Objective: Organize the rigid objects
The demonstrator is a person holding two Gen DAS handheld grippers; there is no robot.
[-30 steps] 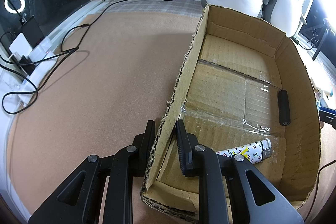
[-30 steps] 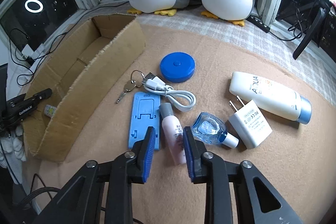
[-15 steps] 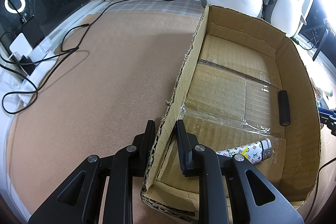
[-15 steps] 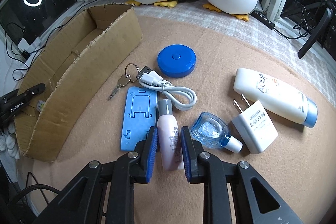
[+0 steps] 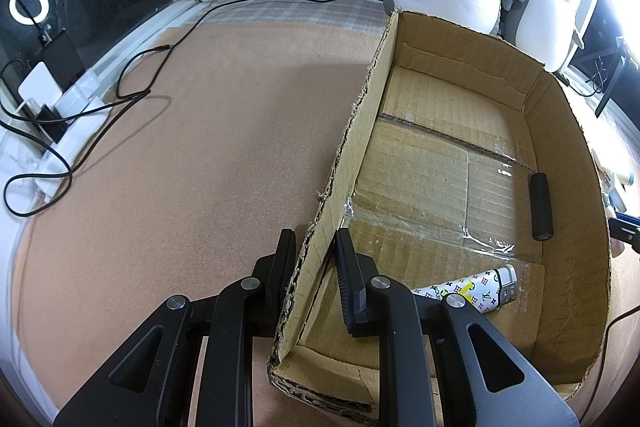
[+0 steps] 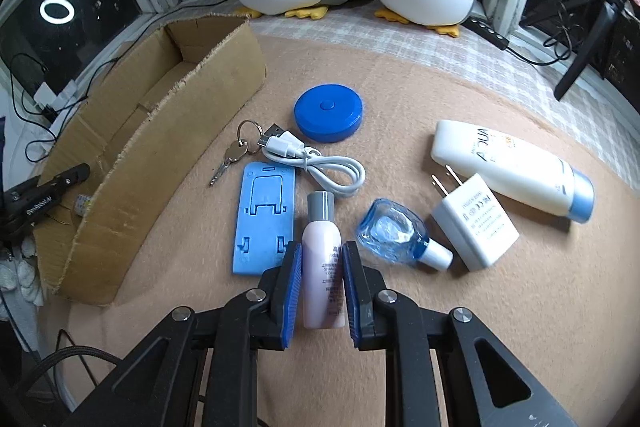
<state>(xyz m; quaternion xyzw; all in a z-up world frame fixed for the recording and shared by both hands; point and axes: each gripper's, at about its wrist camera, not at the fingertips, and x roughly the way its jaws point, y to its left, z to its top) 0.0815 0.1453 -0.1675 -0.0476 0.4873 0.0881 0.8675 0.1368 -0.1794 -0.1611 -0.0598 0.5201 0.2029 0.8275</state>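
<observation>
I am sitting over a tan felt mat [image 6: 400, 75], and everything here is described relative to the open cardboard box [image 5: 568, 163], the largest thing on it. My left gripper [image 5: 312, 251] is pinching the box's near side wall, one finger outside and one inside, pressed against the cardboard, which I judge is steadying the box while things are being dropped in. Inside the box, a black cylinder [image 5: 540, 207] is lying against the far wall and a white patterned lighter [image 5: 480, 291] is resting near the corner closest to me, so sorting looks underway. To the right of the box, the remaining items are lying loose on the mat: a white sunscreen tube [image 6: 512, 167] farthest from it, a blue phone stand [image 6: 262, 219] close beside it, a round blue case [image 6: 328, 111], a white wall charger [image 6: 474, 219], a coiled white USB cable [image 6: 320, 163], a small clear blue bottle [image 6: 394, 233], and keys [image 6: 236, 151] nearest the box wall. My right gripper [image 6: 322, 259] is straddling the small pink bottle [image 6: 323, 255], which is lying flat between the phone stand and the blue bottle; my blue-padded fingers are flanking its sides and look to be touching it, though I cannot tell whether they are clamped firmly yet. It is still on the mat, outside the box.
</observation>
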